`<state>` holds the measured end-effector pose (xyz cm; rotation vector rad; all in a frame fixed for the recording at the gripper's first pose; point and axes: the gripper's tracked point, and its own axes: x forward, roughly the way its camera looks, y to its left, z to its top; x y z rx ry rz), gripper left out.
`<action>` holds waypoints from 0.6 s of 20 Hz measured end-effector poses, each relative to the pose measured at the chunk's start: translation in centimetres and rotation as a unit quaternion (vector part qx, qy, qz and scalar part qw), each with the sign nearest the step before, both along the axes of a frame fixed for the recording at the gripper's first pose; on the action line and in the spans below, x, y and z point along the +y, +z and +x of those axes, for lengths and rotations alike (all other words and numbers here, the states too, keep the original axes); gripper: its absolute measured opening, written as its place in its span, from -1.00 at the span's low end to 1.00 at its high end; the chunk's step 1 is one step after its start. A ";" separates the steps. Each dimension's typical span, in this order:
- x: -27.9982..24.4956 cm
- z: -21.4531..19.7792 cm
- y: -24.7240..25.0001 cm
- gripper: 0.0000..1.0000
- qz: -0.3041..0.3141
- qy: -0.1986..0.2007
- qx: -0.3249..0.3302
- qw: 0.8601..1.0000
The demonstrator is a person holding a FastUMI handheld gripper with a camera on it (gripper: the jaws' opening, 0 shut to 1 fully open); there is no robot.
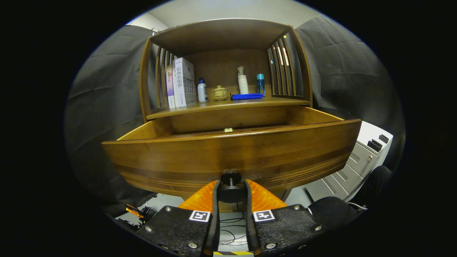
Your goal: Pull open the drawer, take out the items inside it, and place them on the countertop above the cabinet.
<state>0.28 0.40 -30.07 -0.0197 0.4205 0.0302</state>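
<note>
Gripper (231,185) clamped on the round dark knob (231,177) of the pulled-out brown wooden drawer (232,153).
Books (181,82) stand at the countertop's (228,105) left end (spine writing unreadable).

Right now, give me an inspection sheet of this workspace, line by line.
Surface: countertop above the drawer, wooden, already carrying things.
Job's things: drawer pulled open; a small pale item just shows over its front edge; other contents hidden.
Clutter: books, white bottle, lidded pot, pump bottle, blue bottle, blue cloth, all on the countertop.
Grippers: gripper, fingers closed around the drawer knob.
Cables: loose cables on the floor below the fingers.
Surroundings: dark cloth wall; grey drawer unit beside the cabinet.
</note>
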 end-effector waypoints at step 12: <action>3.1 0.7 11.8 0.92 -0.023 0.071 -0.074 0.994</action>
